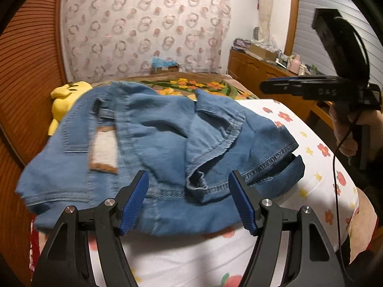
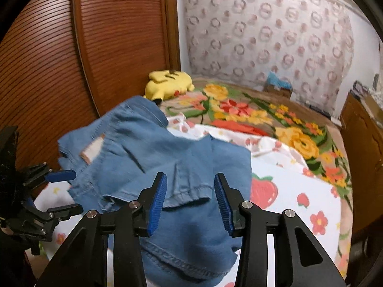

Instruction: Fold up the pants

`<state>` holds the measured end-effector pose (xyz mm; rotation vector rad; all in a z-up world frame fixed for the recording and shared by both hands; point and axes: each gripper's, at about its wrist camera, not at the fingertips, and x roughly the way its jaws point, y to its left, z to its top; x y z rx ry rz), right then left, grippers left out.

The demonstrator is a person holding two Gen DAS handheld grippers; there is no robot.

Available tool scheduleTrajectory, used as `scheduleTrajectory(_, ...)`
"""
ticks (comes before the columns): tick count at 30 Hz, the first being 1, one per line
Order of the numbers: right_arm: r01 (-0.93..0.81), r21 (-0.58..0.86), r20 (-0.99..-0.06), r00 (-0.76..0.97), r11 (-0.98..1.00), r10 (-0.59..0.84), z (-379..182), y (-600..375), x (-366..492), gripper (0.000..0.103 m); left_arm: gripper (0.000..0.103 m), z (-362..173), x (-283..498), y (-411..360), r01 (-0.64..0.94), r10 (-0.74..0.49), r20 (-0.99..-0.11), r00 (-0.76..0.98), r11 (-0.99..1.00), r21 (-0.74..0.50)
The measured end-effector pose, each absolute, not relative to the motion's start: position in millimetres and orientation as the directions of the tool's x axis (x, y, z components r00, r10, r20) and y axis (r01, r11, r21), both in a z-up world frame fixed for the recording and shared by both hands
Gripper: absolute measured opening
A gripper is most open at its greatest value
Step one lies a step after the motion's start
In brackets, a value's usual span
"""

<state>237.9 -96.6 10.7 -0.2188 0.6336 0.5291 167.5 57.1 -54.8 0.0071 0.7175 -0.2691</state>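
Note:
A pair of blue denim pants point(image 1: 155, 131) lies bunched and partly folded on a white flowered sheet point(image 1: 191, 251), its waistband patch point(image 1: 104, 148) facing up. My left gripper point(image 1: 188, 177) hovers open over the near edge, a stitched hem between its blue pads but untouched. In the right wrist view the pants point(image 2: 143, 148) spread below my right gripper point(image 2: 190, 177), which is open above a frayed leg hem. The left gripper point(image 2: 69, 191) shows at the left of that view, the right gripper point(image 1: 265, 87) at the right of the left wrist view, held by a hand point(image 1: 344, 129).
A yellow plush toy point(image 2: 170, 81) lies at the bed's far left against a ribbed wooden door point(image 2: 95, 47). A bright flowered blanket point(image 2: 251, 114) covers the far half of the bed. A cluttered wooden dresser point(image 1: 258, 69) stands on the right, and a small box point(image 1: 165, 67) sits by the far wall.

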Motion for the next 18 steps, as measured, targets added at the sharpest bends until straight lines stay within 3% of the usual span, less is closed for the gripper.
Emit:
scheduleTrajectory(9,-0.572,0.016,-0.694,0.584,0.82,0.421,-14.0,-75.8,291.9,0.043,0.038,-81.6,198.6,38.5,0.275,-0.245,-0.713,0.657,0.959,-0.076)
scheduleTrajectory(14,-0.58,0.01,-0.748,0.536,0.814,0.391,-30.1,-66.6,317.4,0.043,0.01,-85.8,197.0,34.6,0.295,-0.259,-0.721,0.643,0.952,-0.079)
scheduleTrajectory(16,-0.583,0.021,-0.751,0.527,0.812,0.398,-27.0,-65.1,320.7,0.043,0.009,-80.2,192.4,34.0,0.301,-0.267,-0.708,0.654,0.95,-0.081)
scheduleTrajectory(17,-0.591,0.03,-0.743,0.526,0.806,0.413,-22.7,-65.2,321.1,0.038,0.009,-74.9,188.1,34.3,0.304,-0.275,-0.695,0.665,0.949,-0.084)
scheduleTrajectory(18,-0.604,0.044,-0.736,0.519,0.796,0.435,-18.9,-66.7,322.9,0.014,0.008,-71.1,184.0,35.4,0.309,-0.283,-0.685,0.671,0.947,-0.088)
